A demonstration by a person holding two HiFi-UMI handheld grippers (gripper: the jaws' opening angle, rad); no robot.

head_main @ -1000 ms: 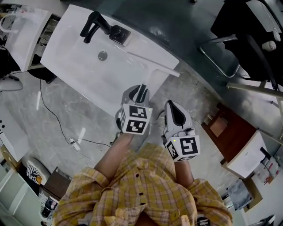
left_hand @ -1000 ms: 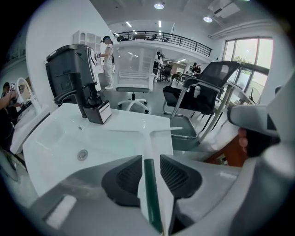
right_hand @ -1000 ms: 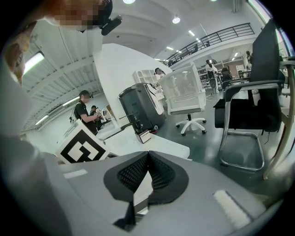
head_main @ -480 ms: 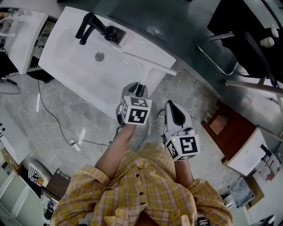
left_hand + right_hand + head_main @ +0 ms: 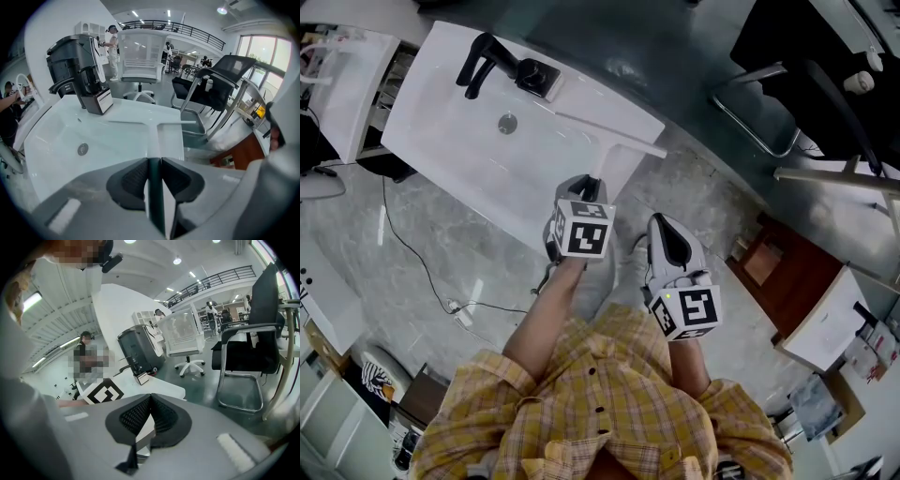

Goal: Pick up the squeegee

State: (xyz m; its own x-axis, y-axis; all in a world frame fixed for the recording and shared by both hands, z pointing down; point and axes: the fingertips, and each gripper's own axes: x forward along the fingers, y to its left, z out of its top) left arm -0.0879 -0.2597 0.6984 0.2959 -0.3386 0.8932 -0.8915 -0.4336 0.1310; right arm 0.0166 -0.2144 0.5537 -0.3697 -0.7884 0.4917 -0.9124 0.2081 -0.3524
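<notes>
A wide white sink (image 5: 469, 141) stood over the grey marbled floor (image 5: 441, 253). Its shallow basin showed one round metal drain (image 5: 507, 123). At the sink's back edge sat a black faucet (image 5: 487, 56) on a boxy black base. The base carried a small white label (image 5: 104, 99) whose print was too small to read.

The white T-shaped squeegee (image 5: 614, 142) lay flat on the sink's right-hand ledge, with its blade across the far side and its handle pointing toward the person. The left gripper (image 5: 154, 161) pointed steeply down at that handle. Its jaws were closing on it, and the dark pads (image 5: 133, 180) lay against both sides.

The right gripper (image 5: 150, 399) hung just beside the left one over the floor, with its jaws together and holding nothing. Each gripper's cube bore square black-and-white markers and no words.
</notes>
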